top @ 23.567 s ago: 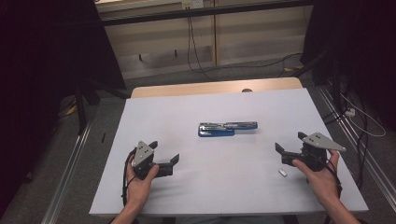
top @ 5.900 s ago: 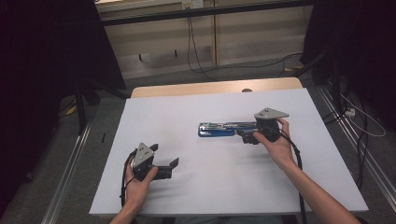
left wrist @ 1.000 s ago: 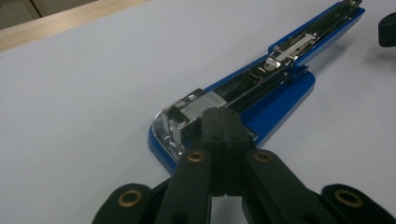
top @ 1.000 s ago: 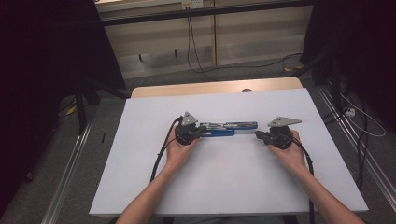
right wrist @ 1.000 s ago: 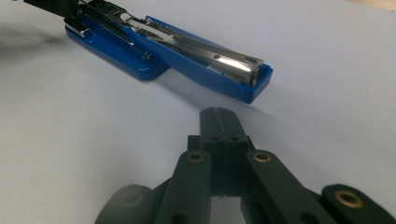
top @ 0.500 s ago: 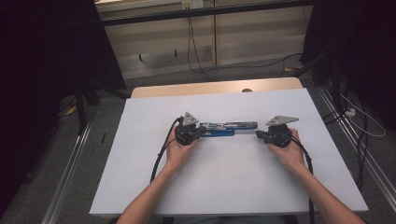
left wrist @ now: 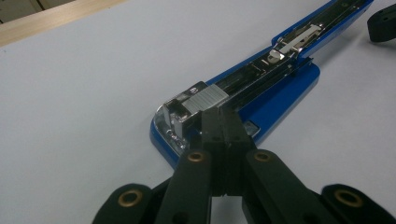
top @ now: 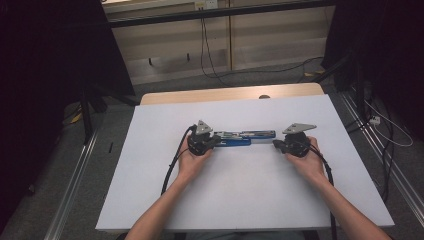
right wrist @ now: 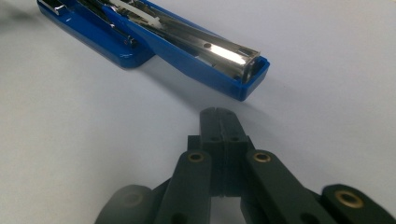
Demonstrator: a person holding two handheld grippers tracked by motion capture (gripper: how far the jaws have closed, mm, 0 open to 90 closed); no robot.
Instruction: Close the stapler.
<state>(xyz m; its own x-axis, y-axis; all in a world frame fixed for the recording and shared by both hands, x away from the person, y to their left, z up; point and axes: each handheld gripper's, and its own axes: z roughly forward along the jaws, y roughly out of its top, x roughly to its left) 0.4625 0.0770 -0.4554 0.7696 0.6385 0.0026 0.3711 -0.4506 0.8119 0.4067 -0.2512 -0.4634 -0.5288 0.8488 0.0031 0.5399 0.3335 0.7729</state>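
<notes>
A blue stapler lies folded out flat across the middle of the white tabletop, its metal magazine facing up. My left gripper is at its left end, jaws shut with nothing between them. In the left gripper view the shut tips rest against the metal end of the stapler. My right gripper is shut too and points at the right end. In the right gripper view its tips stop a short way from the stapler, with bare table between.
A wooden strip runs along the table's far edge. Cables trail from both grippers toward the near edge. Dark stands and floor cables flank the table. The right gripper's tip shows at the top right of the left gripper view.
Since the oldest frames both hands came from the table's near side to the stapler's two ends. Over the last second nothing has visibly moved.
</notes>
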